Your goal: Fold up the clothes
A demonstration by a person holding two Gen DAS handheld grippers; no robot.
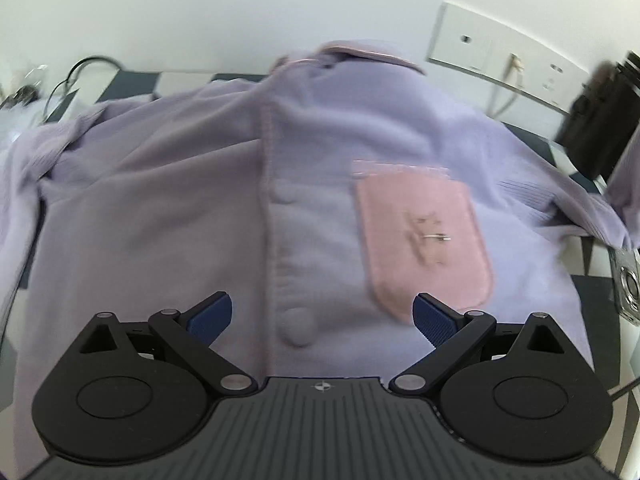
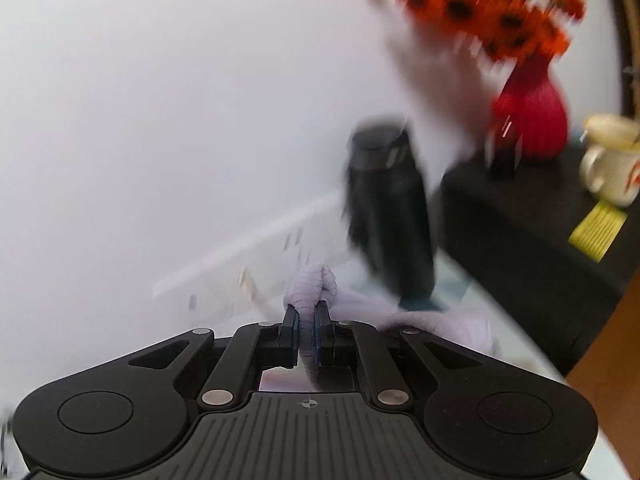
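Below the left hand-held gripper [image 1: 322,316], whose blue-padded fingers stand wide apart and hold nothing, a lavender button-up shirt [image 1: 192,208] lies spread front-up on the checkered counter [image 1: 592,264], its pink chest pocket [image 1: 424,236] just beyond the right finger. Meanwhile the right hand-held gripper [image 2: 306,330] is clamped on a bunched fold of the same lavender fabric [image 2: 310,286]. Behind it, blurred, stand a black bottle [image 2: 386,204], a red vase [image 2: 532,108] of orange flowers [image 2: 492,4], and a cream mug [image 2: 612,164].

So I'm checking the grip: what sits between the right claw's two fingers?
A bunched fold of the lilac shirt, pinched by the right claw; the right wrist view shows it.
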